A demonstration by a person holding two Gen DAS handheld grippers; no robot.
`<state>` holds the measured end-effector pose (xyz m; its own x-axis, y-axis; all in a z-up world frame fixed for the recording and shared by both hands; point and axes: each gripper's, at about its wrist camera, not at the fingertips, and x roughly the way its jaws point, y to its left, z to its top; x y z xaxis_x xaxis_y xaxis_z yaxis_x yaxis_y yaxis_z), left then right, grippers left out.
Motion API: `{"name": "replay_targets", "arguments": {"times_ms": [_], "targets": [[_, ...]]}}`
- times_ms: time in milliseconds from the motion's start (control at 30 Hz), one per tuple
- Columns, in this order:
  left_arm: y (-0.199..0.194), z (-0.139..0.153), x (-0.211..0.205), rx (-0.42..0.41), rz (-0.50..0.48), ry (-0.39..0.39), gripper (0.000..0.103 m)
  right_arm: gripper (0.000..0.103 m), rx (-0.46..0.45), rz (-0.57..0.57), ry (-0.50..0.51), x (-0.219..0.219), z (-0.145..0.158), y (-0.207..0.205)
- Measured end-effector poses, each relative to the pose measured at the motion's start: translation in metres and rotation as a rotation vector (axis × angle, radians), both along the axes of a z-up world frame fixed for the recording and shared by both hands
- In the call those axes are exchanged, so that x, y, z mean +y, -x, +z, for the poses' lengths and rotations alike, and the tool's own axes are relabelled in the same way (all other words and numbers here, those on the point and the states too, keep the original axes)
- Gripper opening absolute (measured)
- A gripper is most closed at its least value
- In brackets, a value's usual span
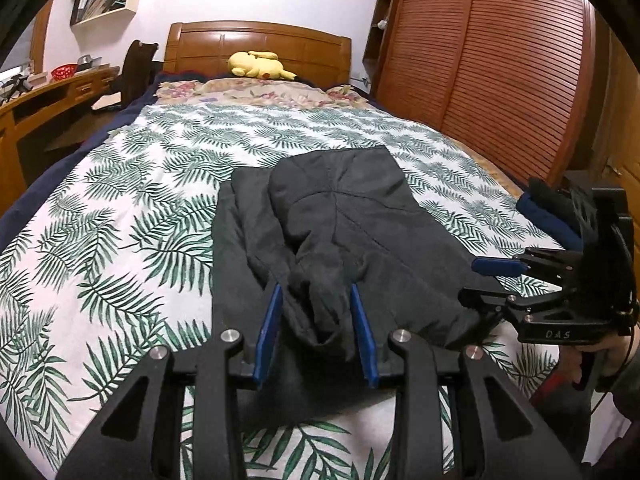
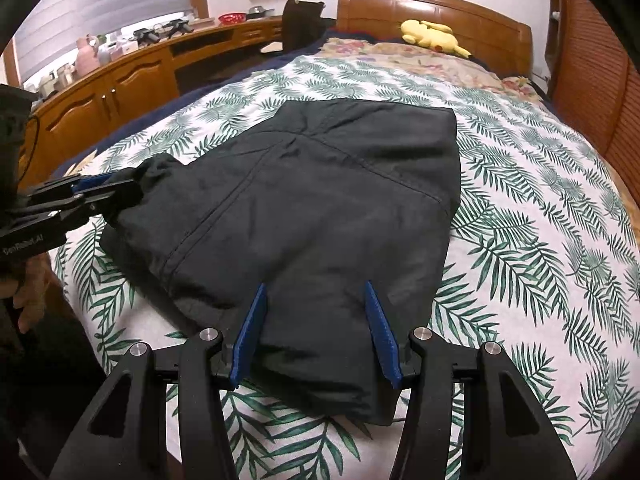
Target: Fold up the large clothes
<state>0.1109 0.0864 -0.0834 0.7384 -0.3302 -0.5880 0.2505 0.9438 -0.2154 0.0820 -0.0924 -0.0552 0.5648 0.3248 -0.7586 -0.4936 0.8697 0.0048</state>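
A large dark grey jacket [image 1: 340,216] lies partly folded on the leaf-print bedspread [image 1: 132,216]; it also shows in the right wrist view [image 2: 320,208]. My left gripper [image 1: 316,292] is open, its blue fingers either side of a bunched sleeve end at the jacket's near edge. It shows from the side in the right wrist view [image 2: 120,190], at the jacket's left corner. My right gripper [image 2: 314,292] is open over the jacket's near edge, with cloth between the fingers. It shows from the side in the left wrist view [image 1: 476,280].
A yellow plush toy [image 1: 258,65] lies by the wooden headboard [image 1: 256,40]. Folded dark blue clothes [image 1: 548,216] sit at the bed's right edge. A wooden desk [image 2: 132,76] runs along the left; a slatted wardrobe [image 1: 500,60] stands on the right.
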Motion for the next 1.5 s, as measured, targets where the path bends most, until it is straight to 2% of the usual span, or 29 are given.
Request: {"name": "replay_targets", "arguments": {"times_ms": [67,200,400,700,867,1000,1167,1267,1333,1433,1500], "targets": [[0.000,-0.001,-0.001,0.020,-0.041,0.023,0.008,0.052,0.004,0.000,0.002,0.000,0.001,0.001],[0.004,0.000,0.005,0.017,-0.040,0.028,0.004,0.054,0.039,0.009,-0.027,-0.007,0.008,-0.003],[0.026,0.012,0.016,-0.051,-0.003,-0.002,0.003,0.054,0.035,0.009,-0.024,-0.017,0.024,-0.005],[0.034,0.002,0.059,-0.028,0.101,-0.004,0.003,0.054,0.030,0.076,-0.018,-0.010,0.033,-0.003],[0.033,-0.005,0.053,-0.006,0.109,-0.043,0.003,0.053,0.087,0.136,0.004,0.008,0.013,-0.004],[0.032,-0.009,0.051,0.006,0.106,-0.051,0.003,0.053,0.117,0.129,-0.017,0.004,-0.006,-0.007],[0.033,-0.009,0.053,0.023,0.104,-0.045,0.007,0.053,0.122,0.152,-0.035,-0.001,-0.007,-0.007],[0.040,-0.009,0.055,0.024,0.102,-0.065,0.009,0.054,0.135,0.174,-0.037,-0.003,0.003,-0.014],[0.046,-0.010,0.059,0.030,0.102,-0.059,0.010,0.054,0.106,0.176,-0.041,-0.005,0.013,-0.021],[0.053,-0.013,0.063,0.040,0.098,-0.051,0.014,0.054,0.074,0.158,-0.055,-0.011,0.025,-0.046],[0.053,-0.015,0.062,0.049,0.096,-0.053,0.016,0.054,0.074,0.146,-0.034,-0.011,0.023,-0.068]]}}
